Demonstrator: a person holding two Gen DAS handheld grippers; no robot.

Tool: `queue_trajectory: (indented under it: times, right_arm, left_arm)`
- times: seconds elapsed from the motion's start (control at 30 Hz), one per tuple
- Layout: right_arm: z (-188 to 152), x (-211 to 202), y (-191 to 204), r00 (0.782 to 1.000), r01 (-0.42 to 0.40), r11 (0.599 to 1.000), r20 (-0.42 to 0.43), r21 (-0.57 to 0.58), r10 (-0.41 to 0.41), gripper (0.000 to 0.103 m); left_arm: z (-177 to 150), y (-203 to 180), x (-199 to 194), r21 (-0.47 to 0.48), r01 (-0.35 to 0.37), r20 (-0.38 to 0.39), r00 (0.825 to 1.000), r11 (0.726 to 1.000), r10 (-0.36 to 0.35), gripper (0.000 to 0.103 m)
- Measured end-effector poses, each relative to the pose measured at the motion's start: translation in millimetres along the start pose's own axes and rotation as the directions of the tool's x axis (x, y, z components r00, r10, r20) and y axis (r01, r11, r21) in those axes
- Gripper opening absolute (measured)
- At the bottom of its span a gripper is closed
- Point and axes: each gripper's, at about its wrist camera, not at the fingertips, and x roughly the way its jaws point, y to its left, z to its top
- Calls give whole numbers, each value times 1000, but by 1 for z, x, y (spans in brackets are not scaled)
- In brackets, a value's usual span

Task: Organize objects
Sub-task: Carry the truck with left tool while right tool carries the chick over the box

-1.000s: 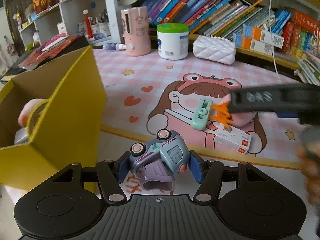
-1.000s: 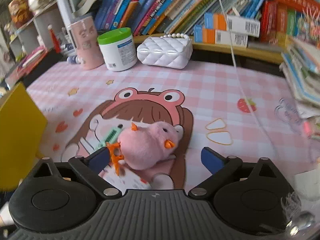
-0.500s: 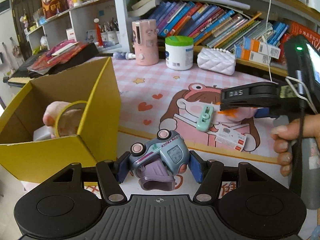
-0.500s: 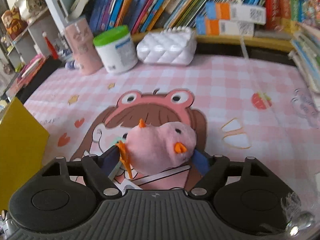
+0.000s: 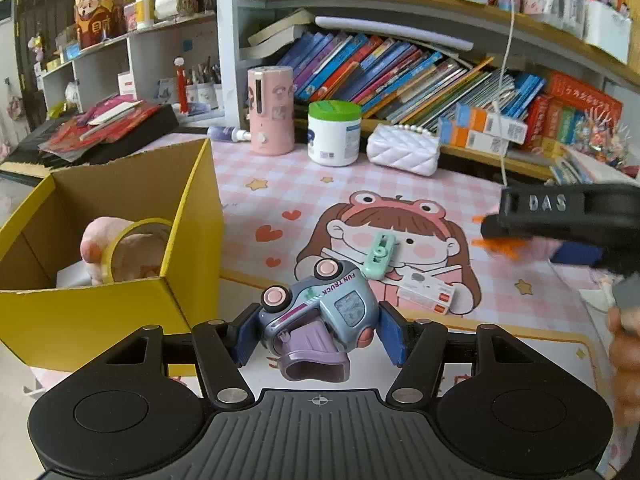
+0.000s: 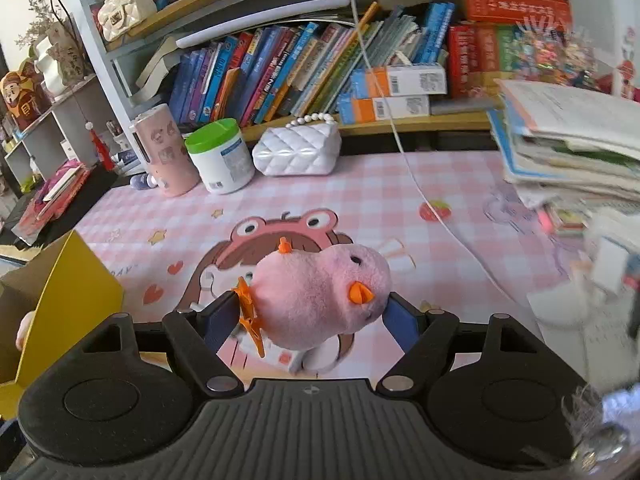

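Because it is made of hard plastic, the toy truck [image 5: 320, 312] in the left hand-held gripper [image 5: 318, 334] looks light, stiff and a little slippery; the two blue pads press on its sides, which are the flattest places, and I think the wheels and the purple scoop are less safe to pinch. It hangs above the front edge of the bench [image 5: 280, 184], just beside the yellow box [image 5: 96, 320]. On its roof I read "FUN TRUCK".

The pink plush chick [image 6: 320, 300] is soft and very light, so it gives under pressure and will not break. The right hand-held gripper [image 6: 308, 320] is closed around the middle of its body and holds it above the bench; the orange feet stick out at the left pad.

Inside the yellow box lie a roll of yellow tape [image 5: 132, 248] and something pink behind it that I cannot identify. On the bench, well apart from the box, rest a mint green case [image 5: 380, 256] and a small white carton [image 5: 426, 296]; their print is too small to read.

The side of the right tool carries the letters "DAS" in the left view. A white jar with a green lid [image 5: 334, 132] stands at the back, its label not legible.
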Motion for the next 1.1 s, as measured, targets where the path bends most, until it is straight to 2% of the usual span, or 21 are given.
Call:
queue_trajectory:
  times: [0.23,0.5,0.83,1.1]
  right_arm:
    - [-37,-34,20,999,53,998,14,-29,-52,76]
    - [-77,-64,69,999,49,995,3,-89,-49,76]
    - [-127,-92,150,997,66,969,-15,-238,-72,76]
    - [-161,-105,207,999,45,936,-12,-350,-52,76]
  left_arm:
    - [-11,21,-22,0,39,27,999,999,-39,61]
    - [-30,65,-51,-13,50,42,998,999,-50,61]
    - [-58,130,-84,-64,-26,28,999,998,27,61]
    - [-78,172,-109,-79,-105,25,994,991,107,61]
